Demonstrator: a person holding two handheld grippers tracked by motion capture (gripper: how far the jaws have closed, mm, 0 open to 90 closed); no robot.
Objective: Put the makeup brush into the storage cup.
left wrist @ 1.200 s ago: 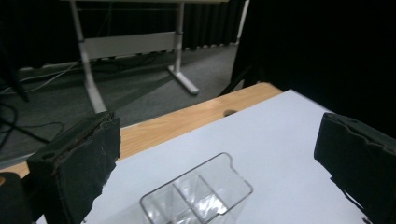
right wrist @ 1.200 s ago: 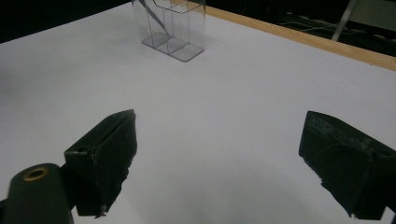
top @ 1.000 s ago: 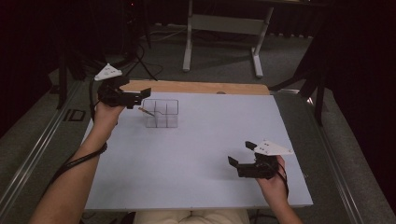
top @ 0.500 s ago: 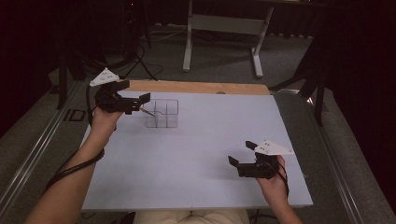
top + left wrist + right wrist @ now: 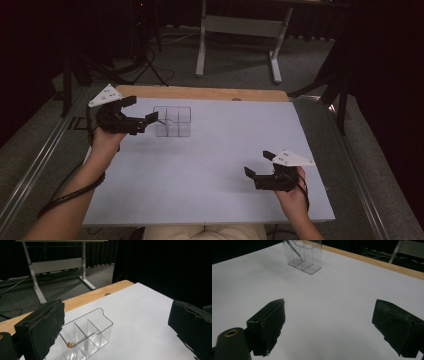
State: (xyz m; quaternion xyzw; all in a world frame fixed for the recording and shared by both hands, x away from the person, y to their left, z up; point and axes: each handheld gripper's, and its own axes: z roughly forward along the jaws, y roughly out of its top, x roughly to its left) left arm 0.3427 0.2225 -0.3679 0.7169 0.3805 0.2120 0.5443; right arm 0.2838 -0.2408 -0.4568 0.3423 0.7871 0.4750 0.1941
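Clear divided box [image 5: 173,121], at the surface's [image 5: 210,165] far left just beyond the spread left tongs [image 5: 141,114], looks light and could skid if nudged; right tongs [image 5: 256,165] gape empty.

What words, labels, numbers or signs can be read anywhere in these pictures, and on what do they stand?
None can be read.
The clear divided box bears no label.
The white table sheet is plain.
The right gripper has a faint raised marking on one jaw in the right gripper view, too blurred to read.
The left gripper and its grey plate show only dots, no text.
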